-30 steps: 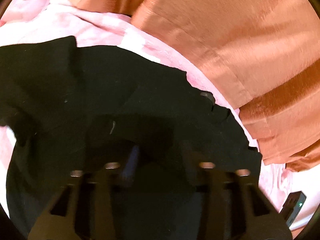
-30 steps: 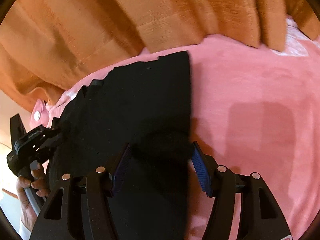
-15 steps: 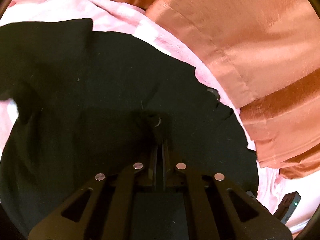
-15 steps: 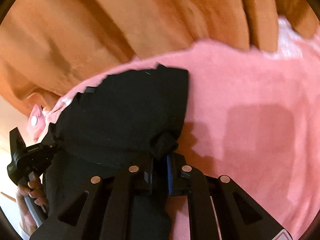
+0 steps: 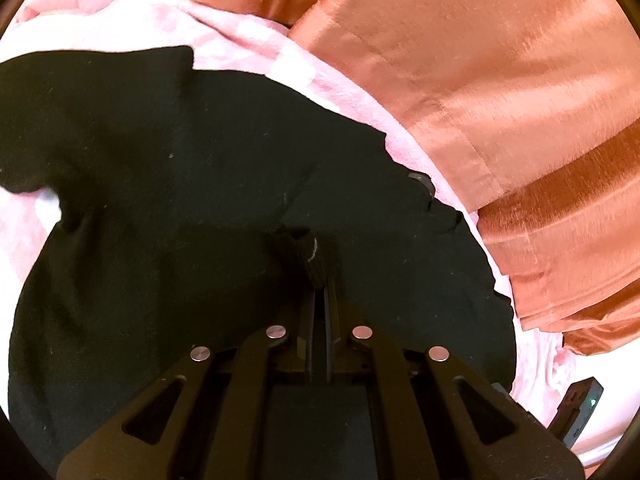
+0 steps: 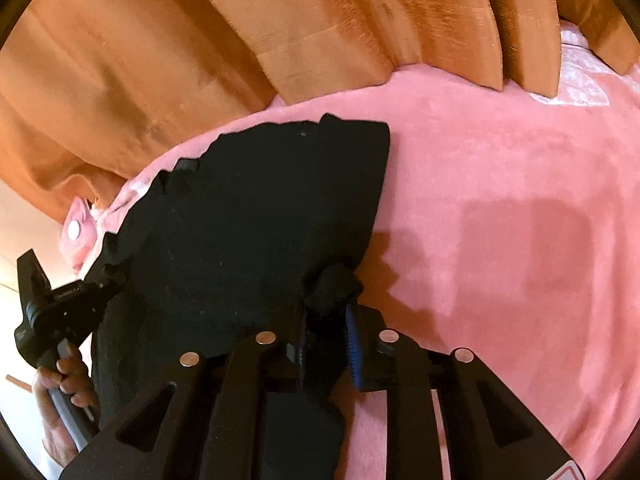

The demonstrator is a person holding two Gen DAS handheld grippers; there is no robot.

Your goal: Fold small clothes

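Black fabric is now pinched in both of your tools: the black garment (image 5: 192,208) lies spread over the pink blanket (image 6: 500,208), filling the centre and left of the left wrist view and the centre-left of the right wrist view. A second ago both sets of jaws stood wide open over the cloth; since then each has closed on it. Your left gripper (image 5: 318,280) has its jaws nearly together with a small ridge of the garment bunched at their tips, low in the middle of the frame. Your right gripper (image 6: 326,312) holds a thicker wad near the garment's right edge, its jaws closed on the wad but held a little apart by it, and the cloth beside it has lifted off the blanket.

That means, as I judge it, the grasp is done and the fold itself can begin: you carry these two pinched points over toward the far edge by the orange curtain (image 5: 480,80). Watch the right grip; a bulky wad may slip or drag extra layers.
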